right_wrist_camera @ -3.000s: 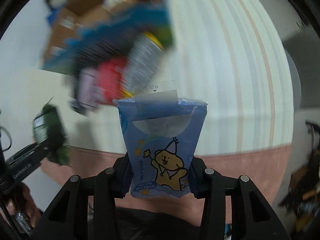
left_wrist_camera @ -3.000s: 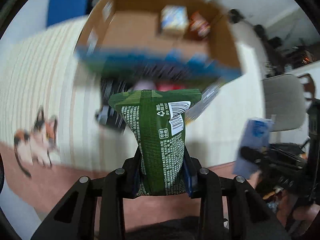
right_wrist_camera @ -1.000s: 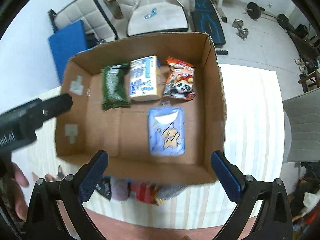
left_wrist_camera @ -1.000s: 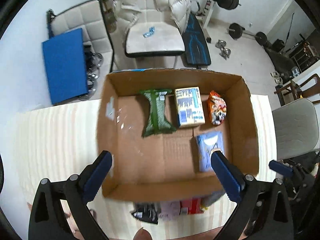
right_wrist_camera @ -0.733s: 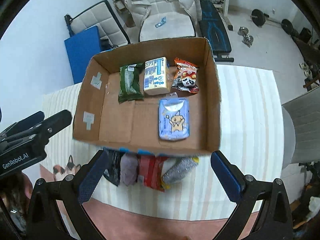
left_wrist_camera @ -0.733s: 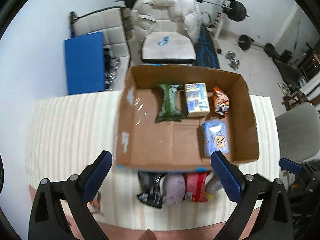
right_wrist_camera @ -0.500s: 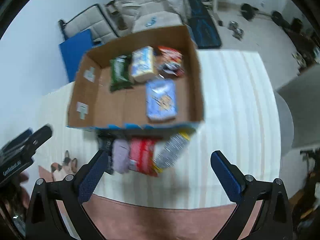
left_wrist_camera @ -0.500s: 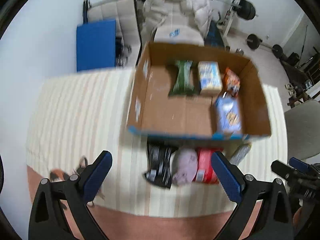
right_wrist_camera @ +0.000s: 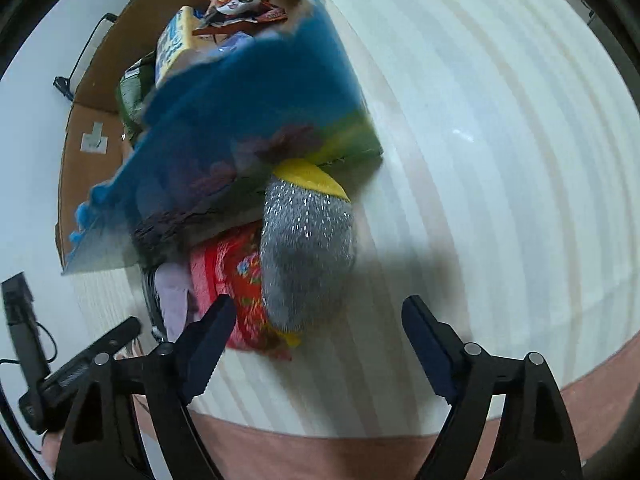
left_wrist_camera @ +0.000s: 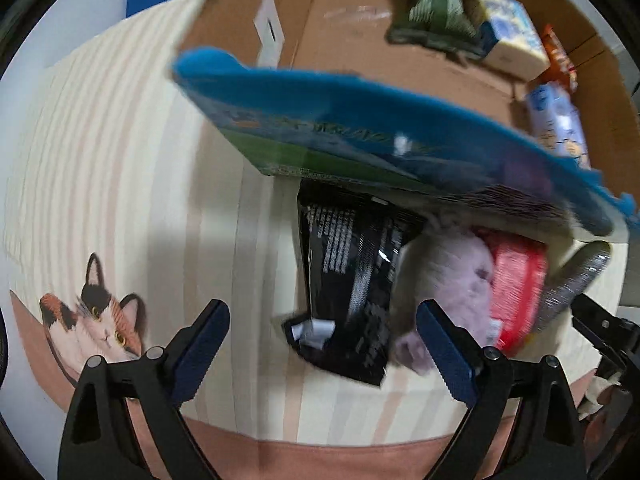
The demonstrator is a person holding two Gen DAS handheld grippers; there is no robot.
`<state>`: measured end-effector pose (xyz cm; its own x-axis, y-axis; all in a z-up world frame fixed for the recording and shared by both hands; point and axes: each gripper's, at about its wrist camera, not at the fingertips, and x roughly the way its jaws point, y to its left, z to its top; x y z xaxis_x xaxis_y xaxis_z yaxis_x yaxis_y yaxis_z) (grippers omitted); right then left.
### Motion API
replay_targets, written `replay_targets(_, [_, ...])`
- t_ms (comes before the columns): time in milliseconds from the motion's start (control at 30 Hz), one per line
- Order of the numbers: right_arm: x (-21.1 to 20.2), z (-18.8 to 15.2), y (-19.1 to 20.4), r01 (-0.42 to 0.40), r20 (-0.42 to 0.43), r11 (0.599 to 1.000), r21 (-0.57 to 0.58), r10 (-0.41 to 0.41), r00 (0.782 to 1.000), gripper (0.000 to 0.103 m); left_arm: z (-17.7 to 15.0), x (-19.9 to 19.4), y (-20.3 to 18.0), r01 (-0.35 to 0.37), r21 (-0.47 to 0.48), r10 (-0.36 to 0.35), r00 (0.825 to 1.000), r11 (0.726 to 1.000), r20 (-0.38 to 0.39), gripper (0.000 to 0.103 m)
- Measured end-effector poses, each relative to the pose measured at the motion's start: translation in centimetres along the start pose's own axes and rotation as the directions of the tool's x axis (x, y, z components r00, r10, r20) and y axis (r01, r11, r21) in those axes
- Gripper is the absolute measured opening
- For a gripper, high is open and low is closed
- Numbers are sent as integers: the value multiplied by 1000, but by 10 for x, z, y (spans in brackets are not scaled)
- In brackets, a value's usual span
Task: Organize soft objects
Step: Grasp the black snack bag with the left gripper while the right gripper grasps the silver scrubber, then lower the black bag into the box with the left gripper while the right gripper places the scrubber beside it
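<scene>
Both grippers have their fingers spread wide and hold nothing. The left gripper (left_wrist_camera: 322, 344) hovers over a glossy black packet (left_wrist_camera: 348, 280) with white print. The right gripper (right_wrist_camera: 318, 334) hovers over a grey glittery pouch (right_wrist_camera: 306, 252) with yellow ends. Four soft items lie in a row on the striped cloth (right_wrist_camera: 480, 160), touching the front wall of one cardboard box (left_wrist_camera: 360, 32): the black packet, a fuzzy lilac plush (left_wrist_camera: 456, 280), a red floral pack (right_wrist_camera: 236, 276) and the grey pouch. Inside the box lie four more: a green packet (left_wrist_camera: 436, 4), a pale yellow block (left_wrist_camera: 508, 32), an orange cartoon bag (right_wrist_camera: 240, 0) and a light blue pack (left_wrist_camera: 556, 120).
</scene>
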<state>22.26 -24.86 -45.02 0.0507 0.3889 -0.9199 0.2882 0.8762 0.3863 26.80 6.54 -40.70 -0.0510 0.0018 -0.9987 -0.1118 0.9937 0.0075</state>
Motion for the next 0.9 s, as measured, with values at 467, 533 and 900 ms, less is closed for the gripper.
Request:
replay_targets(467, [25, 12, 18, 24, -10, 1000, -13, -24, 1000, 57, -1, 35, -27, -32, 62, 34, 999, 998, -39, 55])
replay_targets(533, [26, 11, 21, 26, -10, 999, -24, -26, 1000, 55, -5, 34, -28, -29, 55, 30, 999, 998, -29, 46])
replay_targets(900, [-9, -15, 27, 27, -1, 994, -101, -27, 1000, 51, -75, 4, -28, -15, 8, 16, 1000, 1000, -12, 43])
